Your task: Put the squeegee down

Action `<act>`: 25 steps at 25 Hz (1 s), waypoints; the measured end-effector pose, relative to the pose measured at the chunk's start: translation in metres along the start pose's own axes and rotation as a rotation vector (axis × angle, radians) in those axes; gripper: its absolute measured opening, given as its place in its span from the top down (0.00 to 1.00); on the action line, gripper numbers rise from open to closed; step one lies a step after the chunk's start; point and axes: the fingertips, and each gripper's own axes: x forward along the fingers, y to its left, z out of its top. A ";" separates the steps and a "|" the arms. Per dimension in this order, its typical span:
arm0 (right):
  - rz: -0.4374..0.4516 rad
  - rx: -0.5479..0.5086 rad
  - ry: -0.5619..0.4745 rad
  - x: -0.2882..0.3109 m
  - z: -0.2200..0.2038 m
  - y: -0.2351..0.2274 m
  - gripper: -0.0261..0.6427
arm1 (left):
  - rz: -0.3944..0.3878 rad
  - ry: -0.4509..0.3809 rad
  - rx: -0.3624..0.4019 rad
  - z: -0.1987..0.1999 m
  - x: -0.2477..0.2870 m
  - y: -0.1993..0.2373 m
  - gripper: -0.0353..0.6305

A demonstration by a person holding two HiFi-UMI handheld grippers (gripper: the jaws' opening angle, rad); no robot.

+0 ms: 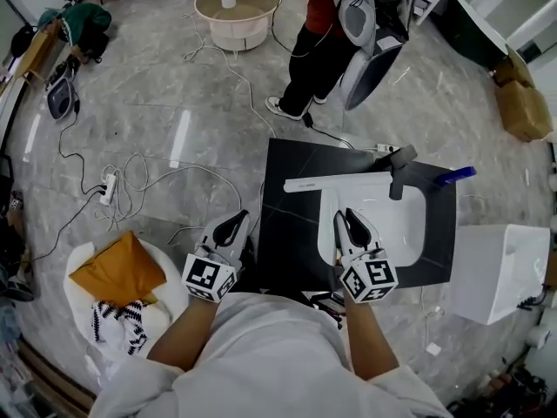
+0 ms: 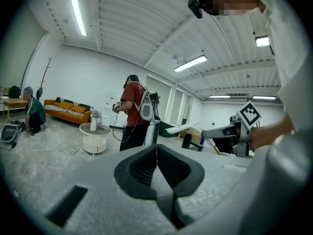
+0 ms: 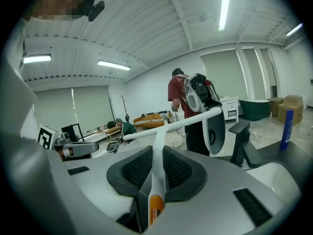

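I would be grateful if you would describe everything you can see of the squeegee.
The squeegee is a white, plastic-looking T shape: a long, slim blade bar across the end of a narrower handle that carries an orange patch near its base. The right gripper is clamped on the handle, holding it pointing away from the person, with the bar lying crosswise over the far side of the white sink. Whether the bar touches the sink cannot be told.

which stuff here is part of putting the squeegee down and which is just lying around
Job: squeegee, right gripper holding it, counter (likely landing spot).
Lying about: faucet, blue bottle, floor cables, round table.
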 end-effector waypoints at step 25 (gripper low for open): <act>-0.111 0.364 0.436 0.096 -0.103 0.008 0.85 | -0.190 0.105 -0.099 -0.034 0.064 0.058 0.92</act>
